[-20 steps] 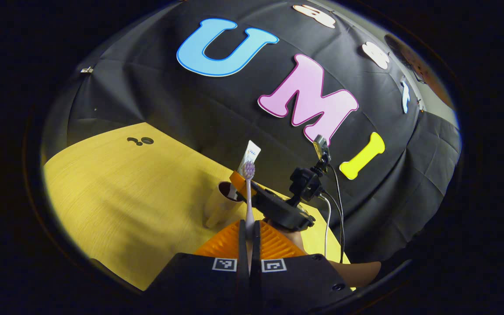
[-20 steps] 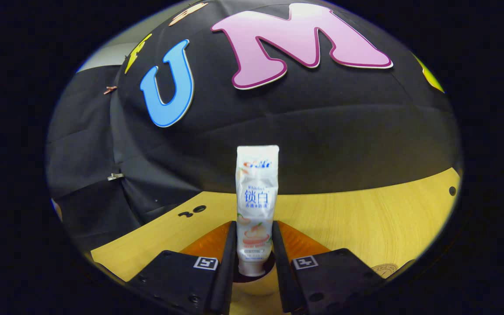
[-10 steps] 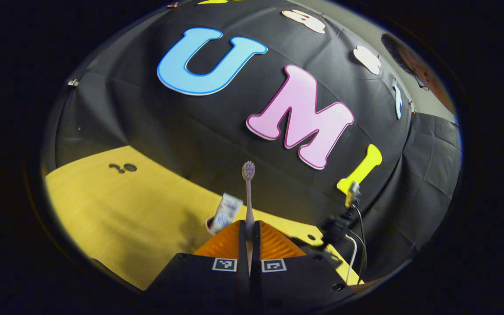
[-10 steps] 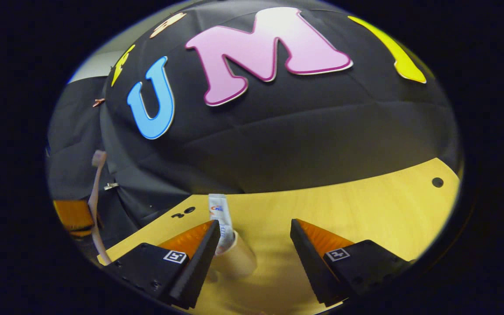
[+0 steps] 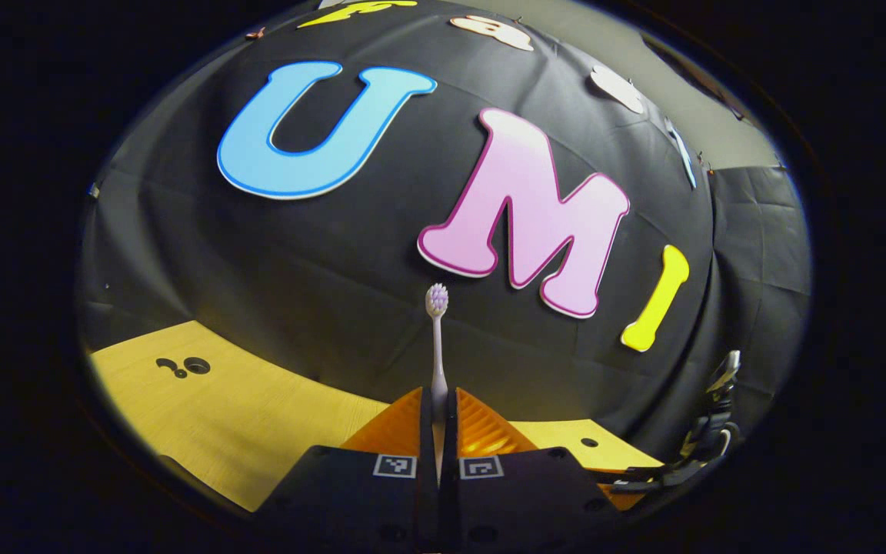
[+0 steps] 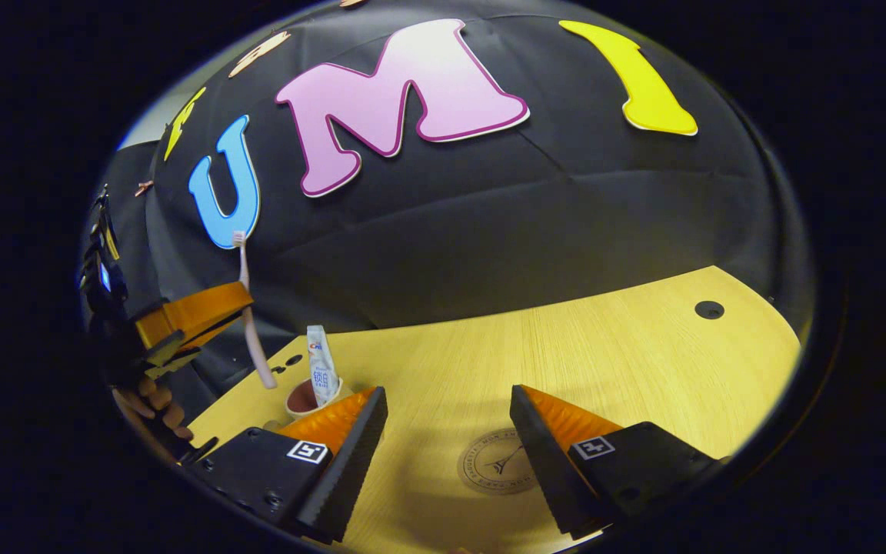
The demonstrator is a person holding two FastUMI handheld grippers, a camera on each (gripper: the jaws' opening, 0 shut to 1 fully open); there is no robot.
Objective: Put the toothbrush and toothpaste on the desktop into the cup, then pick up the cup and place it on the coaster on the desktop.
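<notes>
Across the lower part of both views runs the pale wooden bench (image 6: pixel 581 362), backed by the black cloth wall (image 6: pixel 535 223). Two round holes sit in the bench: one near its far right corner in the right gripper view (image 6: pixel 709 309), and a small one just past the fingers in the left gripper view (image 5: pixel 588 442); a dark cut-out mark (image 5: pixel 184 366) lies on its far left part in that same view. Low in the right gripper view, the right gripper (image 6: pixel 449 446) has its fingers spread wide apart with nothing between them, hovering over the bench. Between and just beyond those fingers lies the round printed coaster (image 6: pixel 498 471), flat on the wood and bare. At the left edge of that view the left gripper (image 6: pixel 237 306) is seen from the side, raised above the bench, with a hand (image 6: pixel 152 402) below it. In its own view the left gripper (image 5: pixel 438 431) has its fingers pressed together on the handle of the toothbrush (image 5: pixel 437 346), which stands upright with its bristle head at the top. From the right gripper view, the toothbrush (image 6: pixel 251 315) hangs above and just left of the cup (image 6: pixel 306 400), its lower end near the rim but not inside. The cup stands on the bench beside the right gripper's left finger, well apart from the coaster. Inside it the toothpaste (image 6: pixel 322 371) stands upright, most of the tube rising above the rim.
</notes>
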